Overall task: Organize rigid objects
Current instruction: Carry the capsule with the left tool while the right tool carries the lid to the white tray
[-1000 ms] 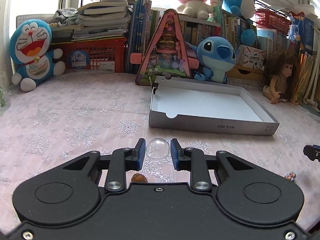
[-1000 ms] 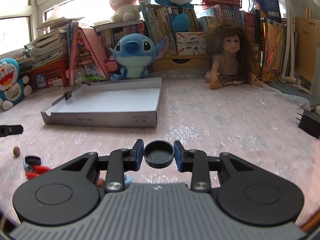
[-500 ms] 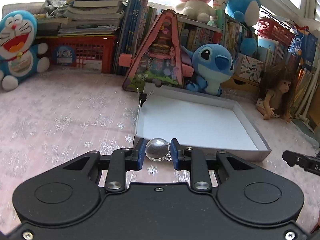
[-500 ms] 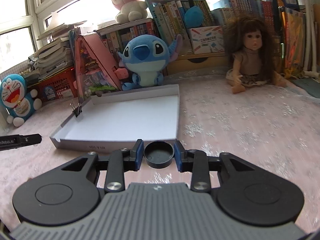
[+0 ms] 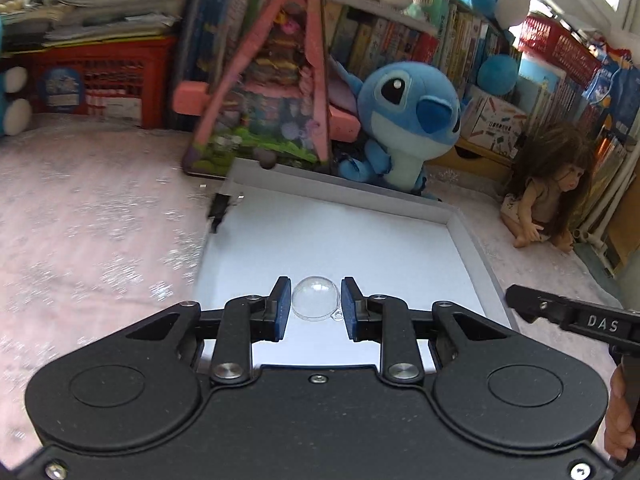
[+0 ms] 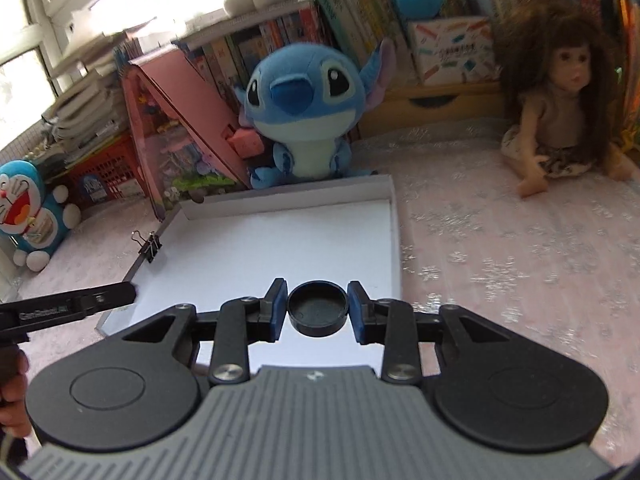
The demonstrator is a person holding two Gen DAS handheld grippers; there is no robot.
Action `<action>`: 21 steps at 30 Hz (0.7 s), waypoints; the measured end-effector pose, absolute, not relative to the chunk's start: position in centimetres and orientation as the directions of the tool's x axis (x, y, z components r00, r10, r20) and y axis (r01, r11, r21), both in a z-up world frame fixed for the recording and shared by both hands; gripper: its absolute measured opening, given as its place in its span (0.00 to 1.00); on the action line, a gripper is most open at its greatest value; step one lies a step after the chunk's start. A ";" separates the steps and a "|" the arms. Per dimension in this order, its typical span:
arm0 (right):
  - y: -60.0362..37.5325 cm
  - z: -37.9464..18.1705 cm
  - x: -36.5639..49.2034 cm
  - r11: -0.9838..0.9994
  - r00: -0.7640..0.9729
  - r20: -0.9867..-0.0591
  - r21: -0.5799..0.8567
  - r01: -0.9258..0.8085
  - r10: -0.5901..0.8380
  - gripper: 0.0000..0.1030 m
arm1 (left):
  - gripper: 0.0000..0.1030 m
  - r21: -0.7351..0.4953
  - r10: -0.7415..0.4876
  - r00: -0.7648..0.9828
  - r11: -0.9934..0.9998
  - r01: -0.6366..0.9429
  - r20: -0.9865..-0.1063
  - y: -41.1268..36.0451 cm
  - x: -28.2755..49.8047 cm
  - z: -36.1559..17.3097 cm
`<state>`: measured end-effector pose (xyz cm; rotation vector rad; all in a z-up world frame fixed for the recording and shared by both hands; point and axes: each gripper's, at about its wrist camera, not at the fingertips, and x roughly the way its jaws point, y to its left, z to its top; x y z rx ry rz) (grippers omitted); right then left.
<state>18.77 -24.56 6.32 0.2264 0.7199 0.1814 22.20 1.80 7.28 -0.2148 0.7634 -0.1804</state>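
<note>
Pinching a clear plastic dome (image 5: 316,298) between its blue pads, the left gripper (image 5: 315,304) sits at lower centre of its frame, now over the white floor of the shallow cardboard tray (image 5: 468,240); a second ago the dome hung above the tablecloth short of the tray's front wall, and half a second ago it was just at that wall. A small loop juts from the dome's lower right edge. Likewise the right gripper (image 6: 318,309) clamps a round black cap (image 6: 317,308), hollow side up, and it too has crossed from the cloth to above the tray floor near the front right corner. Each view catches the other tool at its edge: right side of the left view, lower left of the right view. Farther up, a black binder clip (image 6: 150,246) grips the tray's left wall. Beyond the far wall stand a pink triangular toy house (image 5: 272,92) and a blue plush (image 6: 304,108), with a long-haired doll (image 6: 560,108) seated at the right of the frame.
</note>
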 end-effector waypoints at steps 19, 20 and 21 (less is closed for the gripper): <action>-21.6 2.0 22.9 0.979 0.659 -0.727 0.185 -0.081 0.192 0.37 | 0.24 -0.159 -0.175 0.647 0.984 0.084 -0.742 -2.1 25.9 2.6; -21.6 1.9 22.9 0.980 0.658 -0.728 0.183 -0.082 0.191 0.37 | 0.24 -0.155 -0.173 0.650 0.984 0.085 -0.740 -2.1 25.8 2.6; -21.5 1.9 22.9 0.980 0.658 -0.729 0.178 -0.085 0.189 0.37 | 0.24 -0.151 -0.170 0.651 0.985 0.086 -0.739 -2.2 25.8 2.6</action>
